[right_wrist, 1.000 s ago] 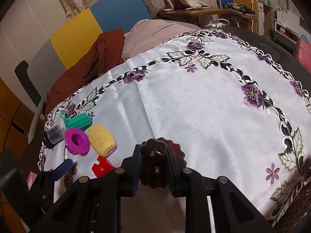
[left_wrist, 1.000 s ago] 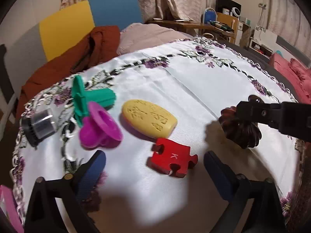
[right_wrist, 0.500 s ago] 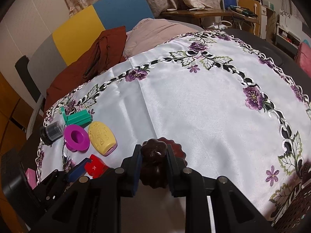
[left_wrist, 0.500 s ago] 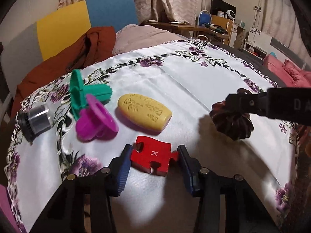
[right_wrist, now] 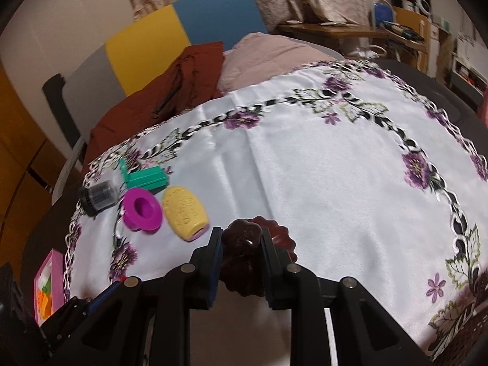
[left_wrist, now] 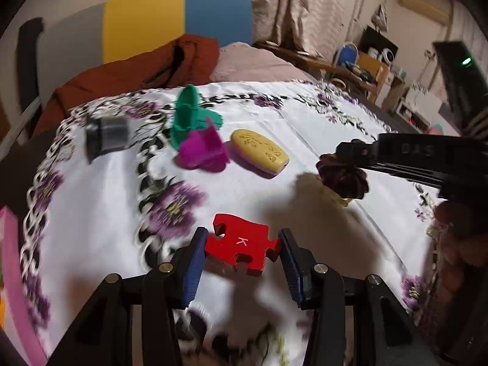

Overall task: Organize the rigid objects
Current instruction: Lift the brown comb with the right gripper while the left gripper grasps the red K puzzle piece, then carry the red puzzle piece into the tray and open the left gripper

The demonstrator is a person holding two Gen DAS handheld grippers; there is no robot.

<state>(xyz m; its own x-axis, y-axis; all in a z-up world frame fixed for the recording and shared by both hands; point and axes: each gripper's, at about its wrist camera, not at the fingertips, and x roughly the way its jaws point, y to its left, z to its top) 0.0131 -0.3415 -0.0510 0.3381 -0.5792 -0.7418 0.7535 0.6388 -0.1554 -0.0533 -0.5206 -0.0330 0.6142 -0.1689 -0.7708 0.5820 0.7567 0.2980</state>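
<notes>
A white tablecloth (right_wrist: pixel 305 167) with purple flowers lies under the tongs. Beyond them, a rust-brown garment (right_wrist: pixel 170 97) drapes over a yellow-and-blue chair (right_wrist: pixel 189 27), beside what may be a pink cushion (right_wrist: pixel 268 48)

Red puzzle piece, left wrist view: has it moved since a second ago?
Yes. The red puzzle piece sat on the cloth close to the yellow oval; now it is clamped in the left gripper and carried well away from the oval, toward the camera.
</notes>
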